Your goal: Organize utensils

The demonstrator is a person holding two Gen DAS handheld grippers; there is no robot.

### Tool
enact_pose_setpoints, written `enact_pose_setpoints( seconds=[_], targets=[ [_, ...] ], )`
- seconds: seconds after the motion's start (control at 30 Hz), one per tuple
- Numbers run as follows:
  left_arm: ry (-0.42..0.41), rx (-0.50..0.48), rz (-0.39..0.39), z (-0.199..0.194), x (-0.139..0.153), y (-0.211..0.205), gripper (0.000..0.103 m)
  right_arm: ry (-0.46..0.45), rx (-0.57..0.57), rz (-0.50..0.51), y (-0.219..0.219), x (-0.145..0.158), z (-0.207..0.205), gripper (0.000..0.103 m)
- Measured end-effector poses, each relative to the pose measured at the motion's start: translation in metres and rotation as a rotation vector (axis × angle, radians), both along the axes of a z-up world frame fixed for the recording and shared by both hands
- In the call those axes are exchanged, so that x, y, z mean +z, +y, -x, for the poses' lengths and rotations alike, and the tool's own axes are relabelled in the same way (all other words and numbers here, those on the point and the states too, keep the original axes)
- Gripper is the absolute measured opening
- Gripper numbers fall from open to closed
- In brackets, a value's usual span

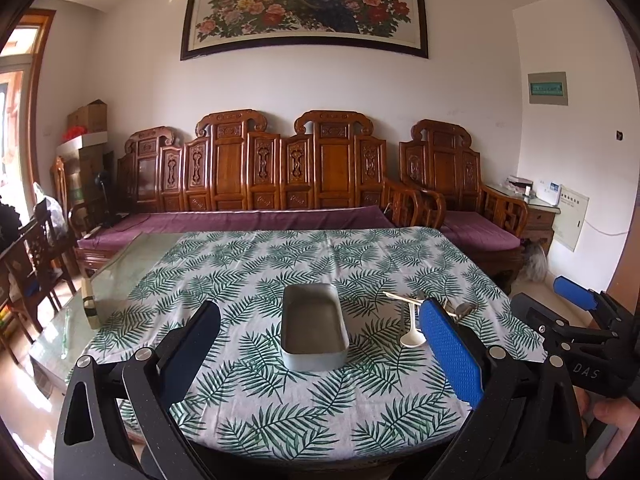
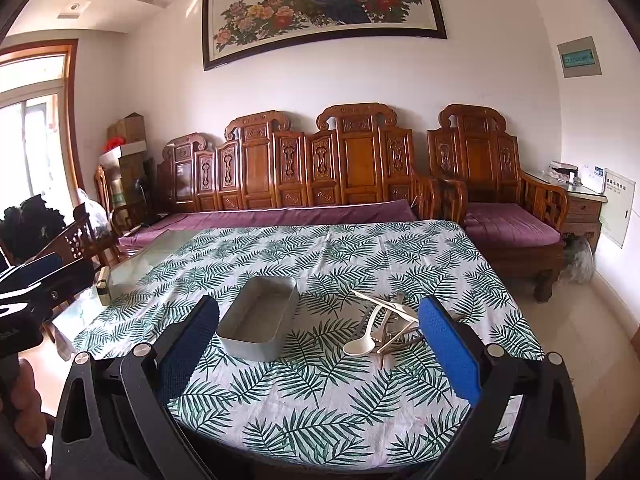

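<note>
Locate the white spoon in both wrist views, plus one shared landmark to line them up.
Left wrist: white spoon lies right of centre, its bowl nearest the camera, just left of the near blue finger pad.
Right wrist: white spoon lies just right of centre, at the near-left edge of the utensil pile.
Shared landmark: the metal tray, left of the spoon in both views.

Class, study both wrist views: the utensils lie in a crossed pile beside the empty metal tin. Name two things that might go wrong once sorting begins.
1. The utensils lie crossed over one another, so lifting the white spoon may drag or flick its neighbours.
2. The loose tablecloth could bunch under a gripper and shift the metal tin. Both the left gripper and right gripper are open, holding nothing.
</note>
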State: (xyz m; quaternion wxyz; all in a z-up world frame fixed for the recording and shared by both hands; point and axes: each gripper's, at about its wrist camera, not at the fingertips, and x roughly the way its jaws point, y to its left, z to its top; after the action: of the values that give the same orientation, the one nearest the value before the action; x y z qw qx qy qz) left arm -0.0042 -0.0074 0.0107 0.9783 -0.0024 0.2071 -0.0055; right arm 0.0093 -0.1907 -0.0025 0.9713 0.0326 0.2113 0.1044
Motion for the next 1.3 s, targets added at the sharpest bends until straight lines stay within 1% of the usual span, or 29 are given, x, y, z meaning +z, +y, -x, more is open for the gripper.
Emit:
enact_pose_setpoints(
  seconds=[0.13, 1.3],
  targets=[
    [-0.007, -0.003, -0.004, 0.003, 0.005, 0.000, 0.097, -0.003, 0.000, 0.000, 0.000, 0.002, 0.001, 0.100],
    [-0.008, -0.001, -0.012, 0.001, 0.000, 0.001, 0.097, -0.010, 0.000, -0.002, -0.001, 0.012, 0.001, 0.100]
  ],
)
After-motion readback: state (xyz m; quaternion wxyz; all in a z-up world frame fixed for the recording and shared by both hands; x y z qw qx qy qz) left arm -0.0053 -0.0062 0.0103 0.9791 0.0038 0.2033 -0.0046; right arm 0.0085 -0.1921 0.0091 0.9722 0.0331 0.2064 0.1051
